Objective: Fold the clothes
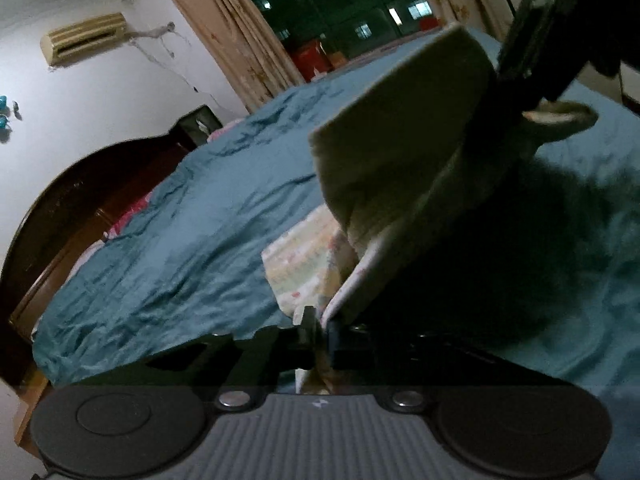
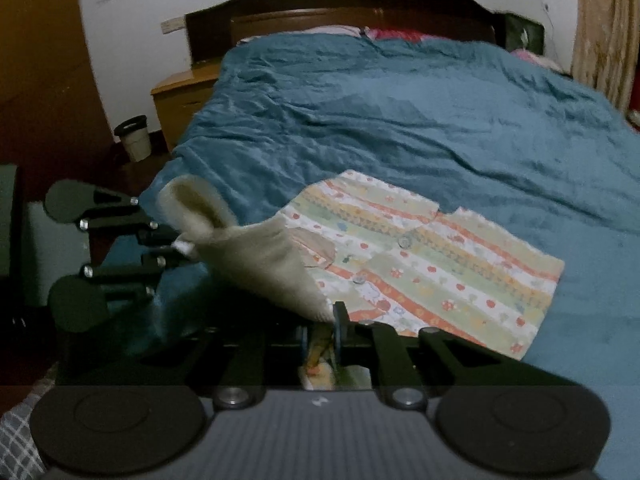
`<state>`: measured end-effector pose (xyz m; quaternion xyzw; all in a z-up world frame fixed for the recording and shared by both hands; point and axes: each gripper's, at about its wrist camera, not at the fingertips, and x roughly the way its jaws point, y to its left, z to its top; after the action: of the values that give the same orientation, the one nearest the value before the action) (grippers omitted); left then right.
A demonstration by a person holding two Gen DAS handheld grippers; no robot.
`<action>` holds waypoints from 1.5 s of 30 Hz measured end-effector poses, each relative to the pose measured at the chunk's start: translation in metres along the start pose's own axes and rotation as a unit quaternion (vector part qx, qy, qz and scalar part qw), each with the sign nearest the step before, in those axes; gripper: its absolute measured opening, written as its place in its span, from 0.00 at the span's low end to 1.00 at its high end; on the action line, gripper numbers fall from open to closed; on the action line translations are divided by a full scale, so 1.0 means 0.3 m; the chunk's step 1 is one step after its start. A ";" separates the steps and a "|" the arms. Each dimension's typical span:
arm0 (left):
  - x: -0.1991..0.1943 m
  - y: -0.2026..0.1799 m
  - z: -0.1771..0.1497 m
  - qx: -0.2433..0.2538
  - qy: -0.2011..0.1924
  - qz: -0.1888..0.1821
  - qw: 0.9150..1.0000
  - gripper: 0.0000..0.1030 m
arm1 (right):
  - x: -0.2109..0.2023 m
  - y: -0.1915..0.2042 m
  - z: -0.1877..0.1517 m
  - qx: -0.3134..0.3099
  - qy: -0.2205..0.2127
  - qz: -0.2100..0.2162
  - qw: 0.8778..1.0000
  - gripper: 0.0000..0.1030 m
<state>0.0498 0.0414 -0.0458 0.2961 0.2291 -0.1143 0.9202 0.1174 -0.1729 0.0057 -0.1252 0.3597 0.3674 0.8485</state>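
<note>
A striped, flower-patterned shirt (image 2: 440,264) with buttons and a cream fleece lining lies on the teal bedspread (image 2: 400,120). Its near edge is lifted and turned over, so the cream lining (image 2: 256,264) shows. My right gripper (image 2: 320,330) is shut on that near edge. My left gripper (image 2: 180,246) comes in from the left and is shut on a lifted cream corner. In the left wrist view my left gripper (image 1: 319,328) pinches the fabric, the raised lining (image 1: 400,140) hangs over the patterned part (image 1: 304,264), and my right gripper (image 1: 524,96) holds the far corner.
A dark wooden headboard (image 2: 360,8) stands at the bed's far end, with pink bedding beneath it. A wooden nightstand (image 2: 184,92) and a small bin (image 2: 134,138) stand left of the bed. Curtains (image 1: 240,40) and an air conditioner (image 1: 84,36) are on the wall.
</note>
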 end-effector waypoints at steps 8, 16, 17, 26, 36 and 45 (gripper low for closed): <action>-0.182 -0.016 0.019 0.000 -0.009 -0.025 1.000 0.05 | -0.156 0.072 -0.033 -0.033 -0.019 0.011 0.999 0.09; -0.323 -0.042 0.020 0.007 0.001 -0.065 0.998 0.05 | -0.332 0.166 -0.139 -0.039 0.012 0.068 0.997 0.09; -0.335 -0.044 0.021 0.007 0.003 -0.070 0.997 0.05 | -0.349 0.178 -0.153 -0.037 0.019 0.076 0.996 0.09; -0.387 -0.048 0.052 0.005 0.018 -0.108 0.994 0.05 | -0.364 0.134 -0.172 -0.003 0.044 0.099 0.994 0.09; -0.057 0.067 0.178 -0.058 0.032 -0.099 0.993 0.05 | -0.152 -0.100 -0.011 0.056 0.062 0.082 0.993 0.10; 0.232 0.088 0.184 -0.106 0.096 -0.108 0.984 0.06 | 0.102 -0.253 0.045 0.094 0.092 0.045 0.990 0.11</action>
<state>0.1390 0.0244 -0.0272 0.1801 0.3580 -0.1594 0.9022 0.1929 -0.2032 -0.0099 -0.0621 0.4741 0.3567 0.8026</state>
